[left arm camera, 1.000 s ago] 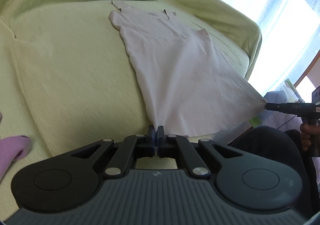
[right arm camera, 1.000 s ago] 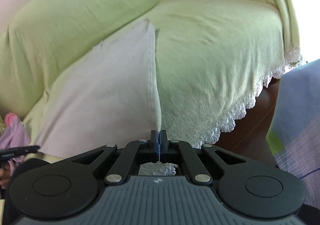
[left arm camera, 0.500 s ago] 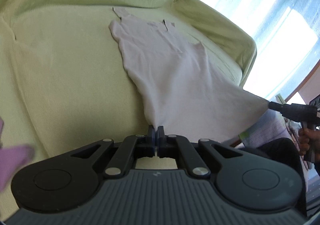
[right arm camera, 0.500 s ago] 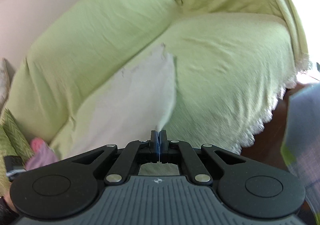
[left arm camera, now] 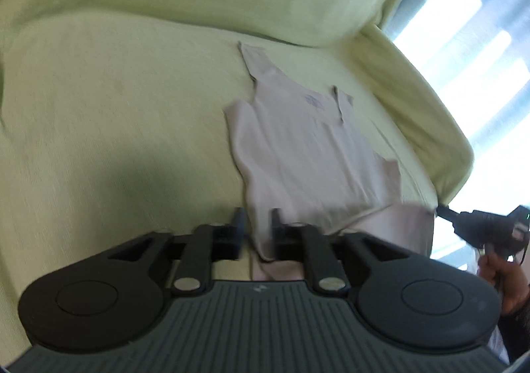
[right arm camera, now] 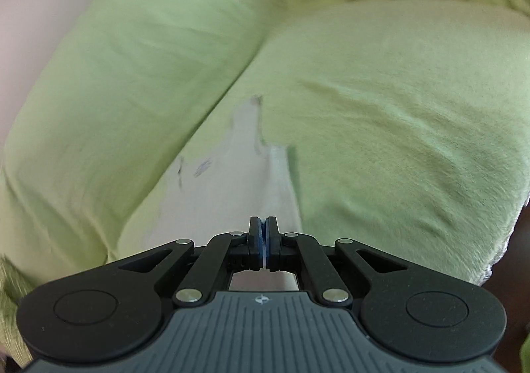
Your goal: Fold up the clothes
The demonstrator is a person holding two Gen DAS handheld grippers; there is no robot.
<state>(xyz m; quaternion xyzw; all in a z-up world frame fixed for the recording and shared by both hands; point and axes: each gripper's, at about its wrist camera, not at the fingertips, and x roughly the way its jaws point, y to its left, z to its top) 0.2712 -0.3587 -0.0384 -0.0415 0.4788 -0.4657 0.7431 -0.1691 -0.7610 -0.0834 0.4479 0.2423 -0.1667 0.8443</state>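
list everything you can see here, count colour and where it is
top: one, pale pink, sleeveless, lying on the sofa seat, lower hem folded up over the body
sofa cover: one, light green, draped over seat, backrest and armrest
curtain: one, sheer and pale, at the bright window beyond the armrest
wall: pale pink, behind the sofa in the right wrist view
left gripper: one, black, jaws apart, the top's near corner lying between them
right gripper: one, black, jaws closed at the top's hem corner, blue pads showing
hand: one, holding the right gripper's handle at the far right of the left wrist view
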